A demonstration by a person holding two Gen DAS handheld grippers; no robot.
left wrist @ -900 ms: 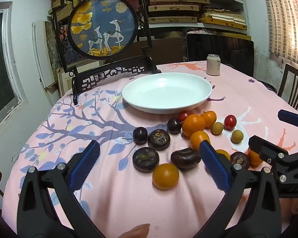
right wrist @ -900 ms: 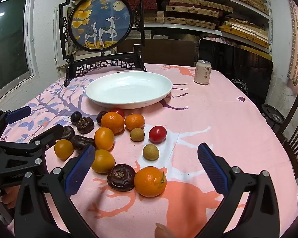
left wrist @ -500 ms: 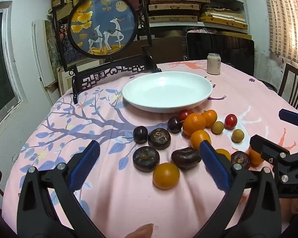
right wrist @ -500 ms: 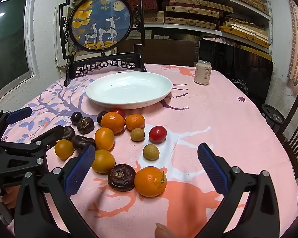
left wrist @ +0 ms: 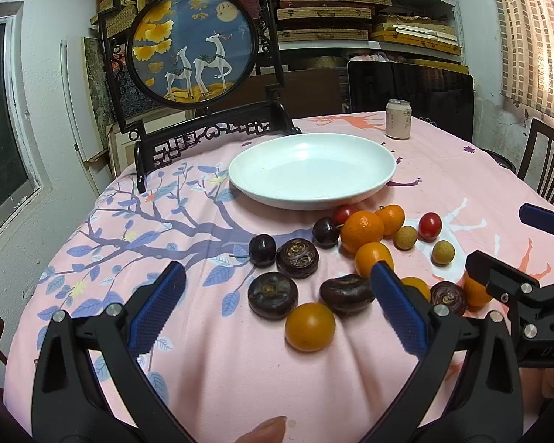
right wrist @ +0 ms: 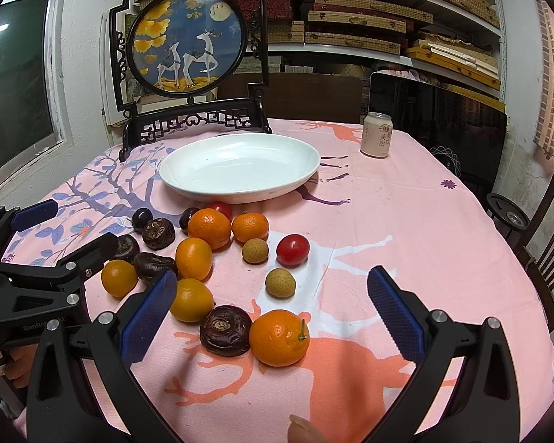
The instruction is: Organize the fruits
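Note:
An empty white plate (left wrist: pixel 384 170) (right wrist: pixel 310 164) sits mid-table. In front of it lie several loose fruits: oranges (left wrist: pixel 362 231) (right wrist: pixel 279 337), dark water chestnuts (left wrist: pixel 273 294) (right wrist: pixel 225 329), dark cherries (left wrist: pixel 262 250), red cherry tomatoes (left wrist: pixel 430 226) (right wrist: pixel 293 250) and tan longans (right wrist: pixel 280 282). My left gripper (left wrist: pixel 277 308) is open and empty just short of an orange (left wrist: pixel 309 326). My right gripper (right wrist: pixel 271 312) is open and empty around the nearest orange and chestnut. Each gripper shows at the other view's edge.
A pink patterned cloth (left wrist: pixel 92 251) covers the round table. A black framed deer screen (left wrist: pixel 195 42) stands at the back left. A drink can (right wrist: pixel 377 134) stands at the back right. Dark chairs (right wrist: pixel 550 229) stand at the right.

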